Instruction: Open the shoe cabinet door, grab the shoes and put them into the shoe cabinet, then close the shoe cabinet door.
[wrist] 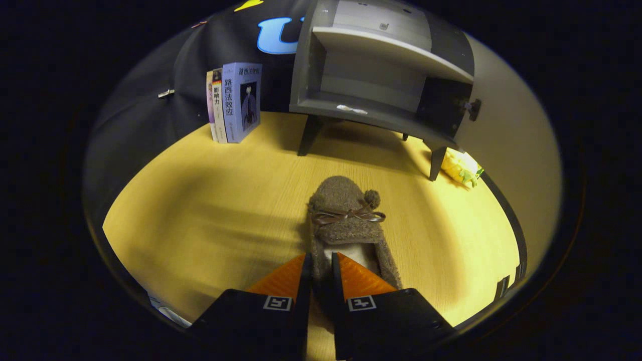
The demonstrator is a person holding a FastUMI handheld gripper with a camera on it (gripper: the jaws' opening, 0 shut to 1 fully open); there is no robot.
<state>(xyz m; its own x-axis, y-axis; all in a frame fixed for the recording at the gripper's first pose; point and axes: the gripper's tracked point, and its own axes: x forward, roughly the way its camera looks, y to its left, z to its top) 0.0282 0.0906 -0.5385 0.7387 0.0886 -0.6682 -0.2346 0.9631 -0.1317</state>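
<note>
Wooden tabletop [200, 210] carries a fuzzy brown slipper [346, 220], its side wall pinched in the nearly closed gripper [321, 265].

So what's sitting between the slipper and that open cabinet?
Nothing: in the gripper view, only bare wooden tabletop separates the slipper, pinched in the jaws, from the cabinet.

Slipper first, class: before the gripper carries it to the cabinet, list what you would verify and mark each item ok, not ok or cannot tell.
1. Gripper closed on the slipper side wall: ok, both fingers press it.
2. Grip secure enough to lift: cannot tell.
3. Cabinet door open: ok.
4. Lower shelf free for the slipper: ok.
5. Tabletop path to the cabinet unobstructed: ok; books stand aside.
</note>
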